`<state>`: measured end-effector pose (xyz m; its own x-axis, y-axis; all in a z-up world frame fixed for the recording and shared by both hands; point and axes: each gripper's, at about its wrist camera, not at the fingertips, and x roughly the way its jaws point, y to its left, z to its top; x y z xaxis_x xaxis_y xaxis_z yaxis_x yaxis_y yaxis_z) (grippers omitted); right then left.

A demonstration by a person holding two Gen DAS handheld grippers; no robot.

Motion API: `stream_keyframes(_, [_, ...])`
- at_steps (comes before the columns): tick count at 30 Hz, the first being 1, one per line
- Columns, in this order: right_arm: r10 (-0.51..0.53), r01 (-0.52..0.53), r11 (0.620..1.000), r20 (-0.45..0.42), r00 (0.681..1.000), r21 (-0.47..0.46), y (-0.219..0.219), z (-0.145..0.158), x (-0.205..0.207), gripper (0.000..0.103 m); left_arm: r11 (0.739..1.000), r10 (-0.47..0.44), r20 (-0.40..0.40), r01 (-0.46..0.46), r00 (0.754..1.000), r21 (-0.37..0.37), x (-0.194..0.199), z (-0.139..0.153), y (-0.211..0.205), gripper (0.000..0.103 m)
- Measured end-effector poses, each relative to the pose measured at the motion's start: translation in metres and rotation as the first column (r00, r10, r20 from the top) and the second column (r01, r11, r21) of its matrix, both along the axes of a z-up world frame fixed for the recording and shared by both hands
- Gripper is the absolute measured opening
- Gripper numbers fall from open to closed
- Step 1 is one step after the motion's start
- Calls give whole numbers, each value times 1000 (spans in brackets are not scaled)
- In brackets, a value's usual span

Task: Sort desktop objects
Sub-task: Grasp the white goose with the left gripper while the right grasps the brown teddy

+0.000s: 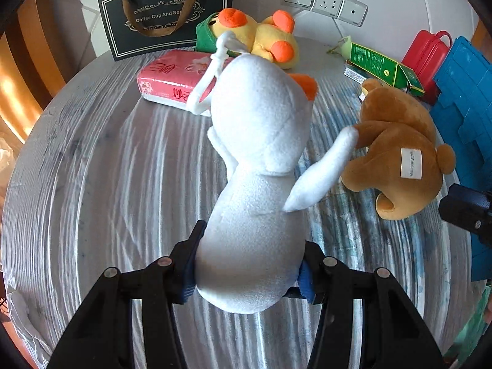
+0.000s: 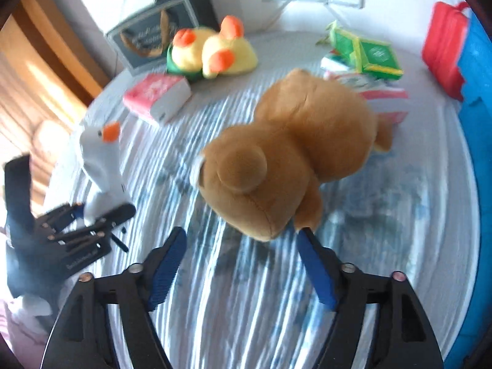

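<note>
Left tongs (image 1: 249,273) clamped on the white plush (image 1: 261,160), pads squeezing its rounded base from both sides. Fabric dents in at the pads, so soft and stuffed, and likely light. It sticks out along the fingers, off the desk (image 1: 107,169), head end toward the far wall. The thin wing and the white cord loop on top hang free; bad places to grip, they'd flop or slip. The fat base is the right hold and it looks secure, though fleece can creep out under a squeeze if swung fast.

Right tongs (image 2: 243,264) stand apart, nothing pressed. The bear (image 2: 295,150) lies on the desk just ahead of them, face down, round tail toward the camera. The right pad is at or just beside one of its feet; can't tell if it touches, the view is blurred. The bear is wider than the white plush, soft too, and will squash. Best hold, as I judge it: across the rump or a leg, deep enough that the stuffing fills the gap.

Farther out: duck plush (image 1: 261,37) near the back by the black bag (image 1: 166,12), pink tissue pack (image 1: 175,80) in front of that, green cartons (image 1: 384,64) and red case (image 1: 427,52) at right beside a blue bin (image 1: 464,98).
</note>
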<state>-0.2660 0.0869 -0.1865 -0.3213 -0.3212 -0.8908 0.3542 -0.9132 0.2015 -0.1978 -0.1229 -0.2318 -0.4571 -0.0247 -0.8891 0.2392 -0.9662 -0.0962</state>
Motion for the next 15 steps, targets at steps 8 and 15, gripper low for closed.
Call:
stream_keyframes(8, [-136,133,990,-49,990,-50,39,27,-16,77,999,-51,-47,50,998,-14,-25,18,16,51])
stream_keyframes(15, [-231,234,967,39,972,-97,56,17,-42,78,998,-69,-43,69,997,-7,-51,14,21,51])
